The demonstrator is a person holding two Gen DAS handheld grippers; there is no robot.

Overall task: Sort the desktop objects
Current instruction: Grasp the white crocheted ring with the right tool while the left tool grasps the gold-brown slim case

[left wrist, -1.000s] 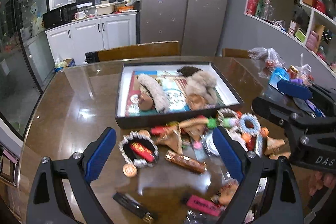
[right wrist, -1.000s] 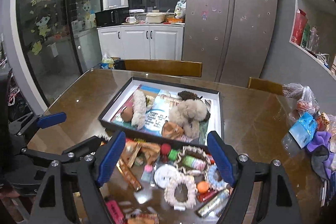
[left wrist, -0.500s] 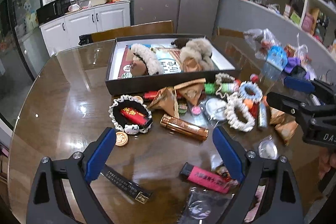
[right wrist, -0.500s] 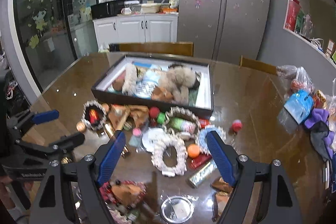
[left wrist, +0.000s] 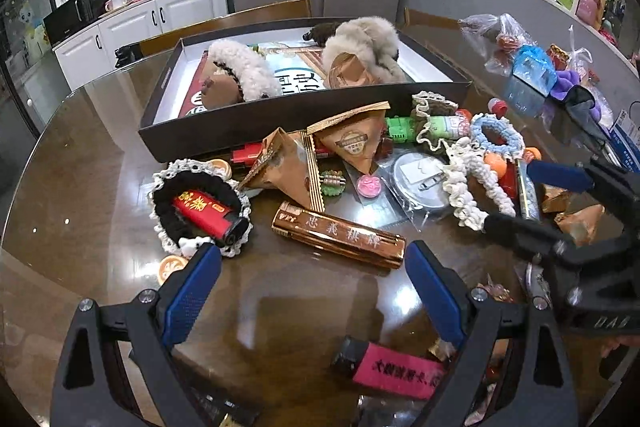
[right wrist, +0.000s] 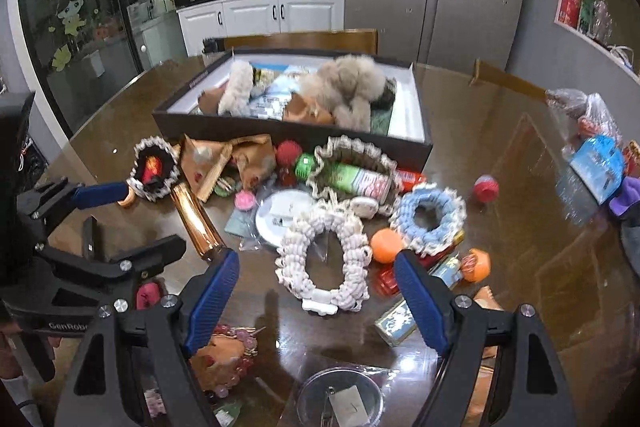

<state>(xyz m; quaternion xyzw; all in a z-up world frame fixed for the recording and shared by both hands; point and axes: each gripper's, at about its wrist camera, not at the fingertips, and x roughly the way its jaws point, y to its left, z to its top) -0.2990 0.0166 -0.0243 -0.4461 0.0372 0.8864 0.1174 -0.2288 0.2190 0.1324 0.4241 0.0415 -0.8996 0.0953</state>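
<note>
A shallow black box (left wrist: 280, 115) holding fluffy scrunchies stands at the back of the brown table. In front of it lies a clutter of small items. My left gripper (left wrist: 310, 275) hangs open and empty just short of a gold lighter (left wrist: 340, 235); a red lighter (left wrist: 204, 211) in a black-and-white scrunchie lies to its left, a pink lighter (left wrist: 400, 367) below it. My right gripper (right wrist: 316, 277) is open and empty low over a white scrunchie (right wrist: 320, 259), with a blue scrunchie (right wrist: 428, 223) and an orange ball (right wrist: 386, 245) to the right.
Brown paper packets (left wrist: 352, 143), a green tube (right wrist: 356, 181) and a round clear lid (right wrist: 340, 399) lie among the clutter. Plastic bags (left wrist: 516, 55) sit at the table's right. A wooden chair (right wrist: 300, 39) stands behind the box.
Both grippers have sunk toward the table and tipped downward, so the clutter now looks larger and nearer. Their jaws have kept the same width.
</note>
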